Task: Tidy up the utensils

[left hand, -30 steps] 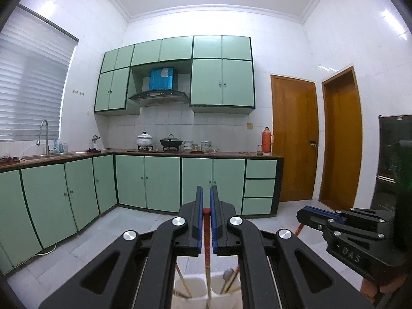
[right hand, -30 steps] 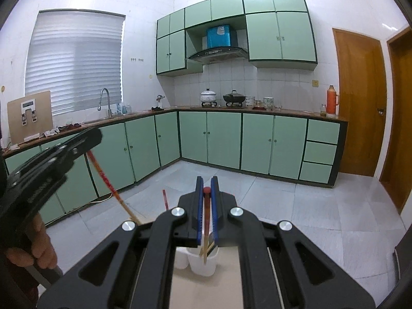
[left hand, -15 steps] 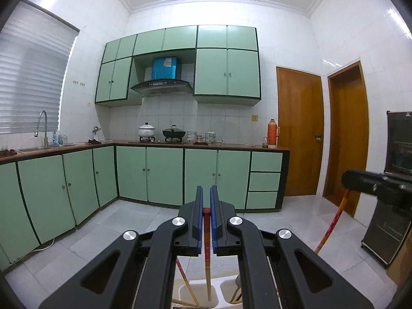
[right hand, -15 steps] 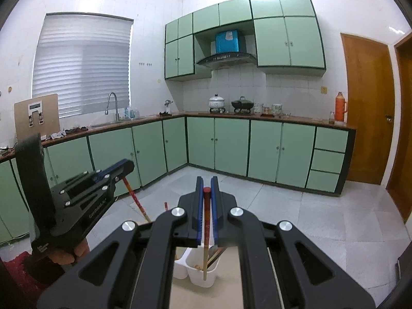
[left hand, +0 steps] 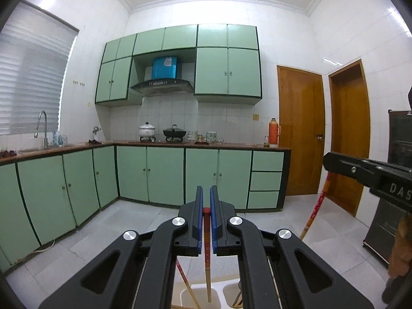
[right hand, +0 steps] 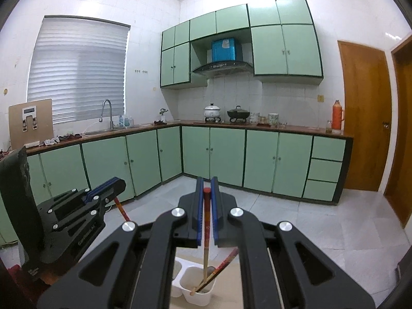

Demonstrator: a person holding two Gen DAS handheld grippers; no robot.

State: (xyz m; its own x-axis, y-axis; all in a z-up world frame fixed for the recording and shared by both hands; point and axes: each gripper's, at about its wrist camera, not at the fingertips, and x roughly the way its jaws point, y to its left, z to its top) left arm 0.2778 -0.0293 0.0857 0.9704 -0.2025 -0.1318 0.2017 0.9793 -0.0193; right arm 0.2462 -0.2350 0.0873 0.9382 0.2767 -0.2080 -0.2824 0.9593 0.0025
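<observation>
Chopstick (right hand: 206, 234) upright in right gripper (right hand: 206, 188), tip down in holder (right hand: 198, 292)

1. My left gripper (left hand: 206, 221) has lifted and tilted up; the white two-compartment plastic holder (left hand: 199, 296) sits lower, only its rims showing at the bottom edge of the left wrist view.
2. My right gripper (right hand: 206, 211) rose too; the holder (right hand: 193, 287) now reads farther below, and the red-topped bamboo chopstick (right hand: 206, 234) clamped in it shows more shaft.
3. In the right wrist view, my left gripper (right hand: 103, 193) went from near and high to lower and farther left.
</observation>
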